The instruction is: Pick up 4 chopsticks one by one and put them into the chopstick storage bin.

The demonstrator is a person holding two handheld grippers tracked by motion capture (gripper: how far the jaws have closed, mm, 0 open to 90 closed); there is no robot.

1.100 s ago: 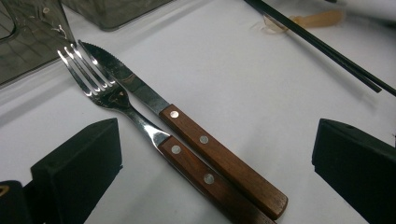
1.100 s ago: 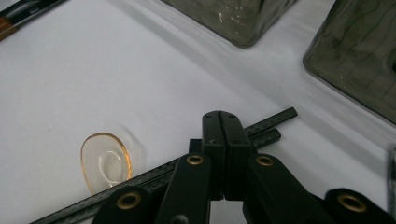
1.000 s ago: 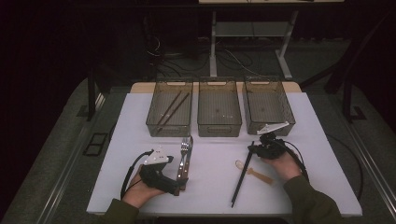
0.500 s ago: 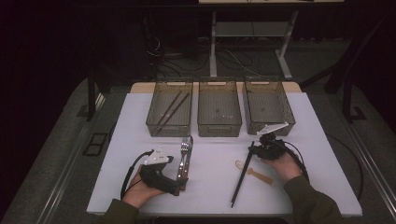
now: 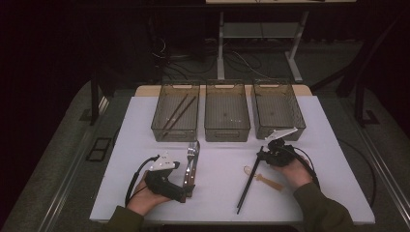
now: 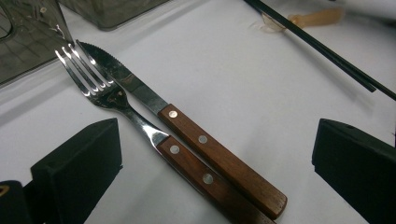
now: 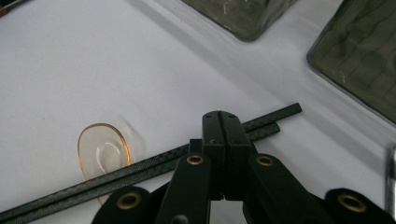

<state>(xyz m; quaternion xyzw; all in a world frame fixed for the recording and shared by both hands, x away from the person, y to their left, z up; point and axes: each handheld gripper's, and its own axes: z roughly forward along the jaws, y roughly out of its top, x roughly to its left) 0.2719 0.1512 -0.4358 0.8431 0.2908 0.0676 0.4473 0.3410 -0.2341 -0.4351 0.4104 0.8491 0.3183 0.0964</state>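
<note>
Chopsticks (image 7: pixel 140 175) lie under the right gripper (image 7: pixel 223 122), whose jaws are pressed together above them, gripping nothing; lifting now leaves them behind. Left gripper (image 5: pixel 167 181) gapes wide around fork (image 6: pixel 114 100) and knife (image 6: pixel 187 133).

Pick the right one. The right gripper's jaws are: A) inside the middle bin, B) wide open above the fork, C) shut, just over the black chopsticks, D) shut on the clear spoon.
C: in the right gripper view, the right gripper has its jaws pressed together right at the black chopsticks, beside the clear spoon.
</note>
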